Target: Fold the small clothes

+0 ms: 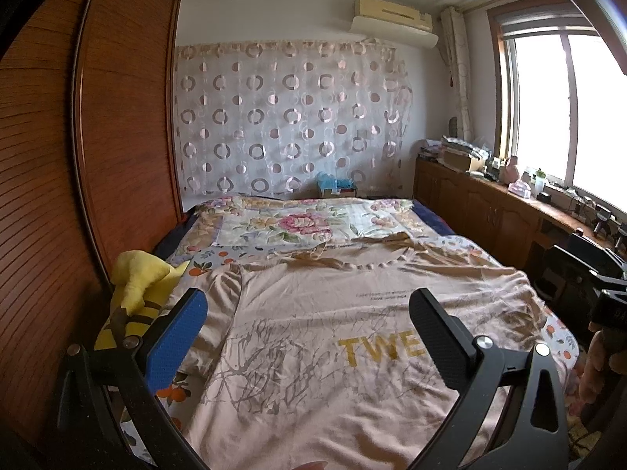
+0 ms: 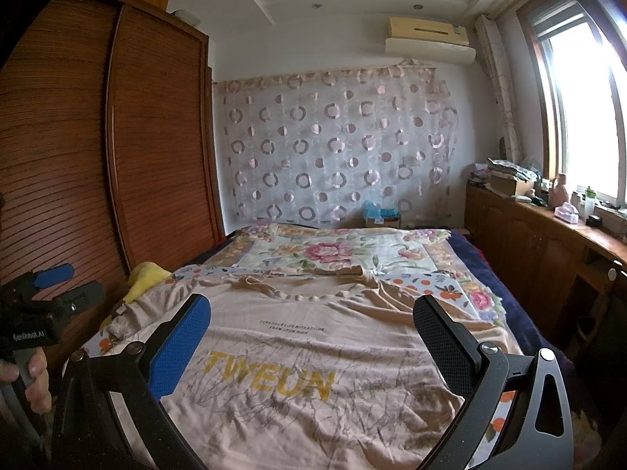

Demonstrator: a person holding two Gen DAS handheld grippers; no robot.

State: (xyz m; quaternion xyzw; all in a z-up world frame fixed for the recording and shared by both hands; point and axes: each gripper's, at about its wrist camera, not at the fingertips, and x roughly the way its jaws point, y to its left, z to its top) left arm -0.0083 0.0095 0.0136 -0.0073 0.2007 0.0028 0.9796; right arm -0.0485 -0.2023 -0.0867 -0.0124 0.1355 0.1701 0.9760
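Blue-padded on one finger and black-padded on the other, our left gripper (image 1: 309, 309) hangs with its jaws spread wide and nothing between them, above a beige short-sleeved T-shirt printed with grey branches and yellow letters (image 1: 313, 352). Our right gripper (image 2: 313, 315) is likewise spread wide and holds nothing over the same shirt (image 2: 298, 372). We see the shirt lying flat and creased on a floral-patterned bedspread (image 1: 305, 227), collar toward 12 o'clock. At 9 o'clock of the shirt lies a yellow plush toy (image 1: 137, 286), against a reddish-brown slatted wooden wardrobe (image 1: 78, 156). At 3 o'clock runs a low wooden cabinet (image 2: 540, 243).
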